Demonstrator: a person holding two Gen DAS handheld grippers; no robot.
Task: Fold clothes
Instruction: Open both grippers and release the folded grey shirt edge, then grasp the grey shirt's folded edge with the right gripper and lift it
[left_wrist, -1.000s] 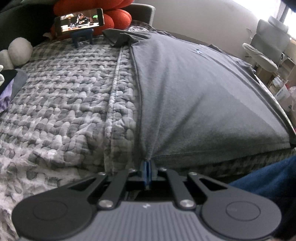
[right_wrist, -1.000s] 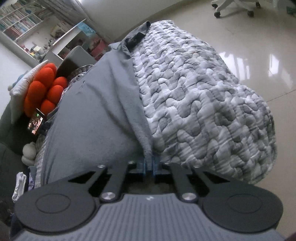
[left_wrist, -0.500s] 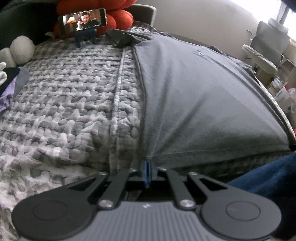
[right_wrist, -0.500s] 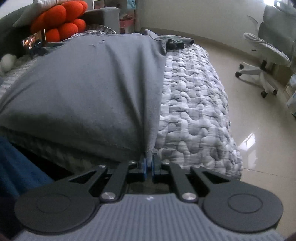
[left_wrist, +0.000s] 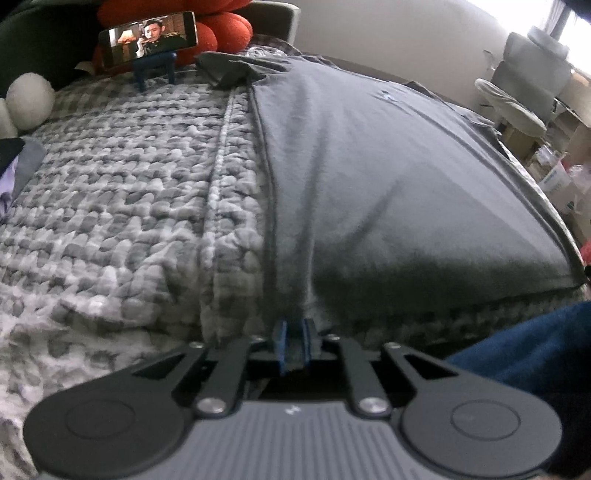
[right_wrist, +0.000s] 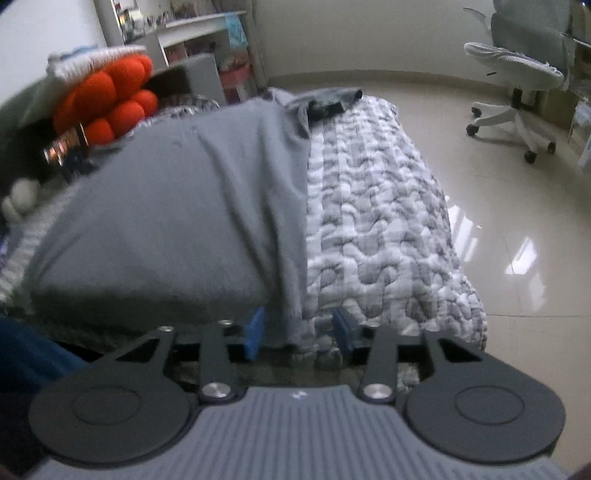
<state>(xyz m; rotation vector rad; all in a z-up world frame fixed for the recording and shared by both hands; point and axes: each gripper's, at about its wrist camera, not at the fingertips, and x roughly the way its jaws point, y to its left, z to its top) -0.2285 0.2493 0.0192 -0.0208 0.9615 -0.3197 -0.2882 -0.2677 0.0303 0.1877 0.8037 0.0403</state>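
A grey T-shirt (left_wrist: 388, 177) lies spread flat on the quilted grey-and-white bed cover (left_wrist: 129, 206), collar end far from me. My left gripper (left_wrist: 293, 341) is at the shirt's near left hem corner. Its jaws are opening a little, and cloth still sits in the narrow gap between the blue pads (left_wrist: 281, 343). In the right wrist view the same shirt (right_wrist: 177, 221) ends at its near right corner, which hangs loose between the pads of my right gripper (right_wrist: 299, 332). Those jaws are opening wide, and neither pad presses the cloth.
A phone on a stand (left_wrist: 147, 37) and an orange cushion (right_wrist: 110, 99) sit at the bed's far end, with a white plush (left_wrist: 29, 99) at the left. The bed's right edge drops to a shiny floor (right_wrist: 517, 221) with an office chair (right_wrist: 517, 74). Blue clothing of a person (left_wrist: 524, 347) is near me.
Both grippers, shut on the shirt's hem corners before, have parted their jaws, the right one far wider. The right view has rolled level and lifted slightly; the hem has gone slack.
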